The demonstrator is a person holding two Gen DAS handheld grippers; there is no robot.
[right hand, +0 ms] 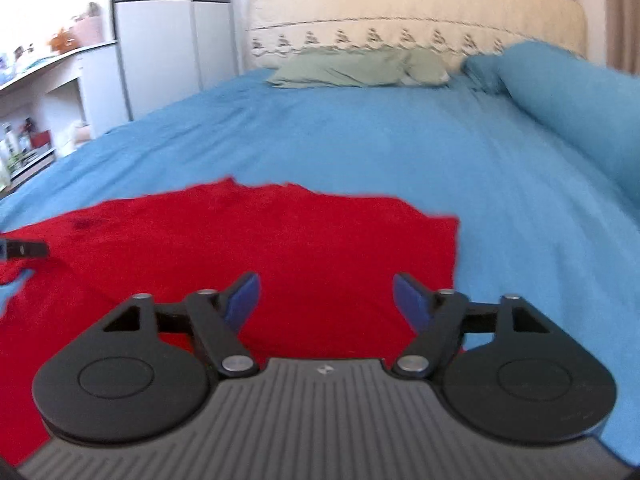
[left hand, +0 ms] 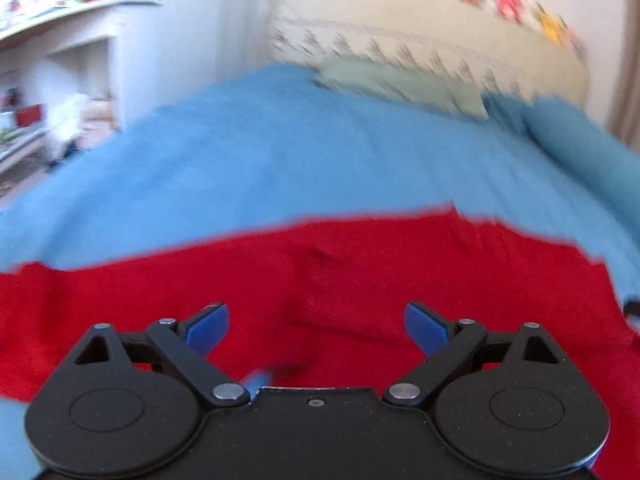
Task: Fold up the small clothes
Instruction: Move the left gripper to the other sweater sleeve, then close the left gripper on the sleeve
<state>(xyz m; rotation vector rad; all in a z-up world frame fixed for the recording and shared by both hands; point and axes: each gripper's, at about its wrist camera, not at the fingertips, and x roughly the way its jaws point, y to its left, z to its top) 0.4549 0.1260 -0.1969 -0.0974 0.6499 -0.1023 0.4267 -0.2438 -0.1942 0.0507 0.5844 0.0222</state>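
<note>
Lying on one bed: one red garment.

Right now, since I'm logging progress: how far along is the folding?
The red garment lies flat on the blue bedsheet; whether it's already folded is unclear. Nothing is in hand: left gripper and right gripper are both open and empty. Any remaining folds are still to do.

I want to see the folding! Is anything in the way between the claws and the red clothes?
Nothing visible is. The red garment lies spread on the blue bedsheet, right under the open left claw and open right claw. Neither holds anything. The green pillow sits far off by the headboard.
</note>
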